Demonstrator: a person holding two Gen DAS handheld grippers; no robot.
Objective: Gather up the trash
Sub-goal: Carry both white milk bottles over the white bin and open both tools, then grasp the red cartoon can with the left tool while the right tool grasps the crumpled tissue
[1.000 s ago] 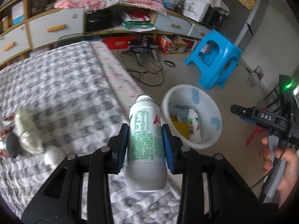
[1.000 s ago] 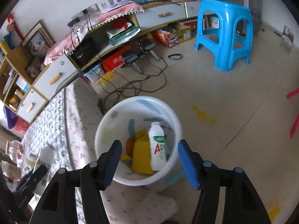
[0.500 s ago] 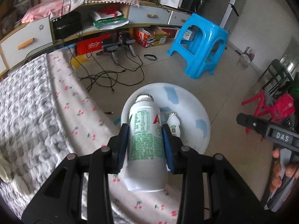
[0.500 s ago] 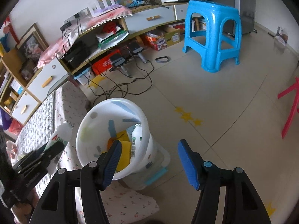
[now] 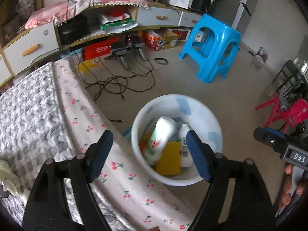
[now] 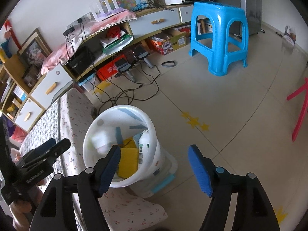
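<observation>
My left gripper (image 5: 149, 151) is open and empty above the near rim of the white trash bin (image 5: 209, 111). A white bottle with green print (image 5: 162, 134) is blurred, falling into the bin beside a second bottle (image 5: 184, 146) and a yellow piece (image 5: 169, 160). My right gripper (image 6: 154, 163) is open and empty, to the right of the bin (image 6: 92, 134). The left gripper (image 6: 44, 152) also shows in the right wrist view, at the bin's left. More trash (image 5: 7, 179) lies on the bed at far left.
The bin stands on the floor against the bed's cherry-print edge (image 5: 92, 119). A blue stool (image 5: 211, 46), loose cables (image 5: 119, 80), a low shelf unit (image 5: 96, 27) and a red chair (image 5: 284, 111) stand around.
My left gripper carried the bottle from over the bed to over the bin, then opened and let it go. The bottle is dropping into the bin. The right gripper stayed open.
</observation>
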